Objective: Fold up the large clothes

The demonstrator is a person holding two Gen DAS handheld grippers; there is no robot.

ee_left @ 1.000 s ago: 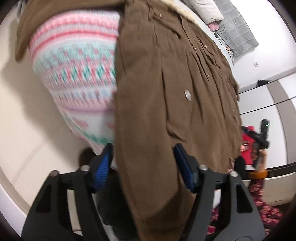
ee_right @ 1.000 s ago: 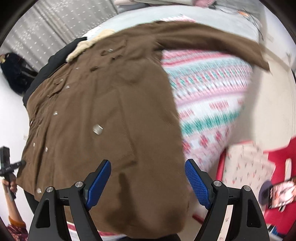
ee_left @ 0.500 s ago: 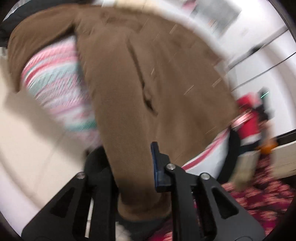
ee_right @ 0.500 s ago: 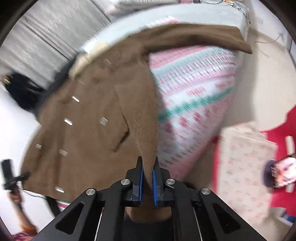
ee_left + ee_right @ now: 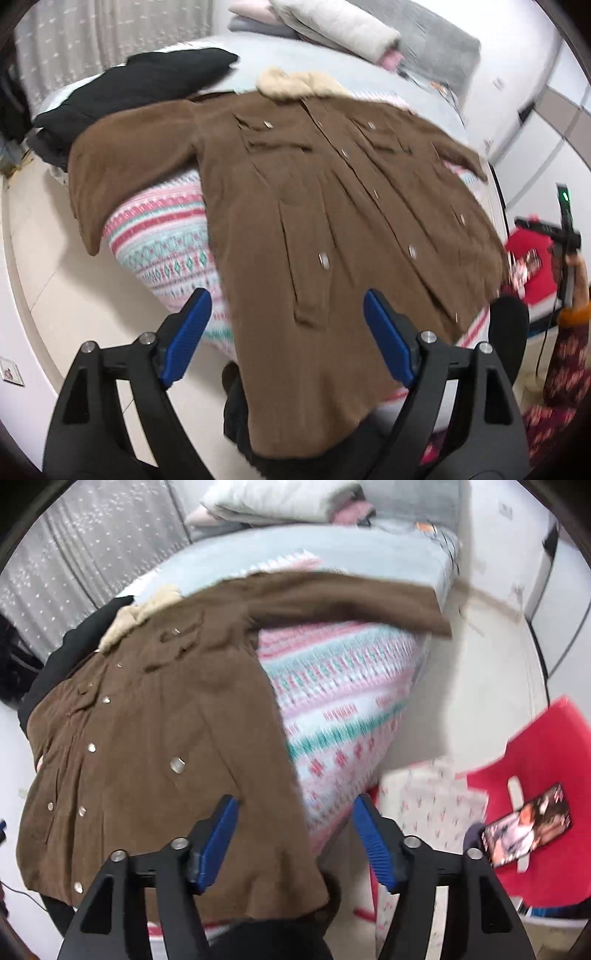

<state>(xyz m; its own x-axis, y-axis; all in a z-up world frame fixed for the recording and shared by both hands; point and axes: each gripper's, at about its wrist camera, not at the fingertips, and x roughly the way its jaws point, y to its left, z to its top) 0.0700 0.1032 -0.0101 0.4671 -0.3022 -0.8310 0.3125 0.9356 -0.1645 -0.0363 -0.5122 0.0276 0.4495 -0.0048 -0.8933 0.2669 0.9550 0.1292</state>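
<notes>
free: floor (image 5: 74,295) left of bed | blocked: black garment (image 5: 140,88) beside coat (image 5: 332,221)

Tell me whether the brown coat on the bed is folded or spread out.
Spread out. The brown coat lies front up on the patterned blanket, both sleeves stretched sideways, hem hanging over the bed edge; no fold is visible.

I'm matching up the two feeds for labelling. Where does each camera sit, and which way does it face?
Left wrist: on the left gripper, angled down at the brown coat on the patterned blanket; its own open blue-padded fingers show, and the other hand at right.
Right wrist: on the right gripper, angled down over the coat's hem; only its open fingers show.
Shared: coat, blanket, black garment.
</notes>
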